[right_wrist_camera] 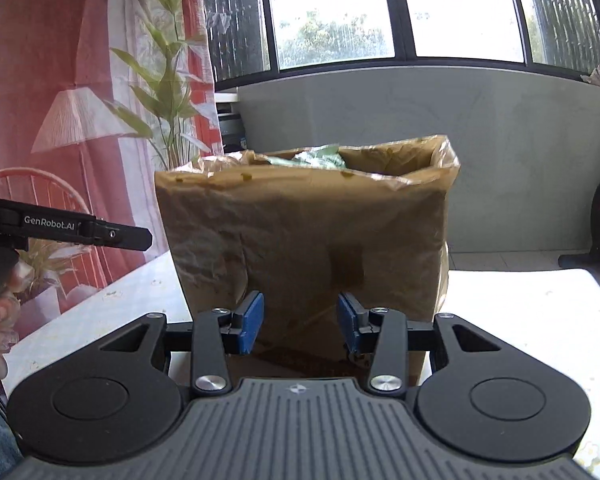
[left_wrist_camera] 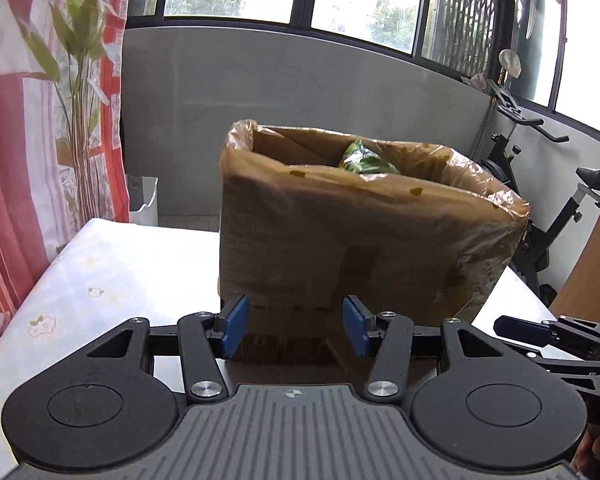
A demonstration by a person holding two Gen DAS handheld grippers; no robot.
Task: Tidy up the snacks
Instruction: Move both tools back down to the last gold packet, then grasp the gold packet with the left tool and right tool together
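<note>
Judging by the green snack bag (left_wrist_camera: 365, 159) at twelve o'clock inside the lined box (left_wrist_camera: 340, 232), we were partway; both grippers' fingers (left_wrist_camera: 236, 326) (right_wrist_camera: 251, 322) stood half open, empty.

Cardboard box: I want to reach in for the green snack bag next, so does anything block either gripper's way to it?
The box's near wall stands between both open grippers and the green snack bag.

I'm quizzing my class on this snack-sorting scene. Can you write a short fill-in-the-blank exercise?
1. The cardboard box is lined with a clear ____ bag.
2. A ____ snack packet shows inside the box.
3. The left gripper holds ____.
4. The pads of the right gripper are ____.

Answers: plastic; green; nothing; blue
</note>
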